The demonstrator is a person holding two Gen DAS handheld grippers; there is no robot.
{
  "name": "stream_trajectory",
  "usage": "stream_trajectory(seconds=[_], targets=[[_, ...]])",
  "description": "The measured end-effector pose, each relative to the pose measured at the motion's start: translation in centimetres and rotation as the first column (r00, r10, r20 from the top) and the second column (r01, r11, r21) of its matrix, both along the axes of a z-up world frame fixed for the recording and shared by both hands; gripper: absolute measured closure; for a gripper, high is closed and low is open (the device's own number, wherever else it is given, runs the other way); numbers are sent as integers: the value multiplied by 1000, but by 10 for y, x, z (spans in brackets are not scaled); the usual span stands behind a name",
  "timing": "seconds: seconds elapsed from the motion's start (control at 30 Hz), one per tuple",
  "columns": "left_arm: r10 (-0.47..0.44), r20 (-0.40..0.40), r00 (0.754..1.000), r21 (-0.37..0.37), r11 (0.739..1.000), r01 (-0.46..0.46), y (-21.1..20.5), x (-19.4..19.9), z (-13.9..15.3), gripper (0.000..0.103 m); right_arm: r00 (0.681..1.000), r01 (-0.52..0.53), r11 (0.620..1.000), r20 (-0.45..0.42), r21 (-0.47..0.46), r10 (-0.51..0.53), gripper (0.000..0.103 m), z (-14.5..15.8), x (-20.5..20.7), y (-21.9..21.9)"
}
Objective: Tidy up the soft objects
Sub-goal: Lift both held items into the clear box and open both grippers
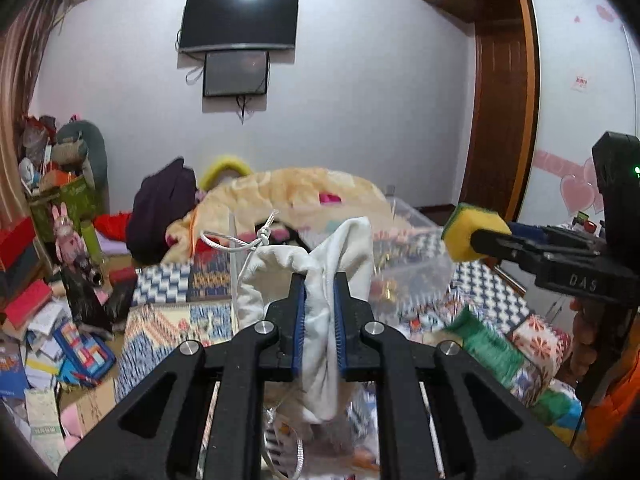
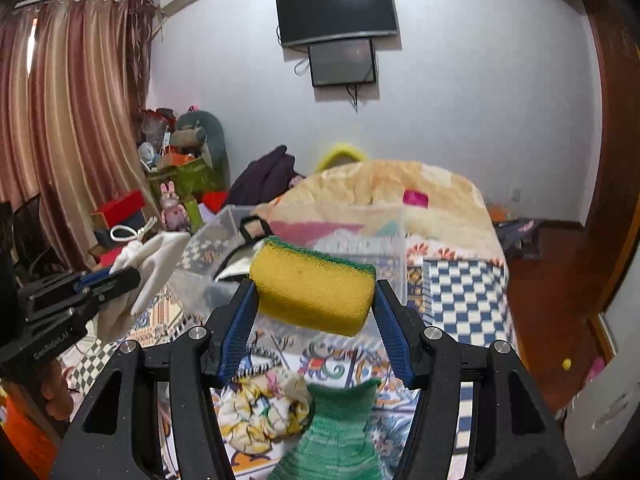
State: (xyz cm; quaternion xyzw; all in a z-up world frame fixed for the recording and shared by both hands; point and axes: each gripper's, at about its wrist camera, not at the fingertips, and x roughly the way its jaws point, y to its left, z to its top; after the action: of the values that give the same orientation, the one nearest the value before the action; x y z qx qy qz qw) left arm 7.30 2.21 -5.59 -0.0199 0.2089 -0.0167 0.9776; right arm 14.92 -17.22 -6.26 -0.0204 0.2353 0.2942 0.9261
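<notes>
Bed (image 2: 460, 280) cluttered; clear bin (image 2: 384, 240) mid-bed. Left gripper (image 1: 320, 280) clamped on white pouch (image 1: 320, 264), right gripper (image 2: 316, 304) clamped on sponge (image 2: 312, 292), both held above bin. Risk: dangling pouch cord (image 1: 236, 240) snags bin rim; sponge may squirt from pads.

White drawstring pouch (image 1: 320, 276) clamped, yellow-green sponge (image 2: 314, 286) clamped

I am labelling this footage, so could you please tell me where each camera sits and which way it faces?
Left wrist: on the left gripper, facing the bed; it clamps a white pouch; right gripper at right.
Right wrist: on the right gripper, which squeezes a yellow sponge; left gripper at left.
Shared: clear bin, wall TV.
</notes>
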Motion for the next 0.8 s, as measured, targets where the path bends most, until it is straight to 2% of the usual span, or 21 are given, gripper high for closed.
stream_trajectory(seconds=[0.17,0.4,0.8], targets=[[12,22,1000,7,1000,-12,1,18,15,91,1000,10,1000,26,12,-10,48,8,11,4],[26,10,1000,-2,1000,-26,7,51,21,91,1000,28,1000,5,4,-29,48,6,32,14],[0,-131,991,-46,999,-6,4,112,-9,91,997,30,994,-74,-105,-38,47,-22,64,36]])
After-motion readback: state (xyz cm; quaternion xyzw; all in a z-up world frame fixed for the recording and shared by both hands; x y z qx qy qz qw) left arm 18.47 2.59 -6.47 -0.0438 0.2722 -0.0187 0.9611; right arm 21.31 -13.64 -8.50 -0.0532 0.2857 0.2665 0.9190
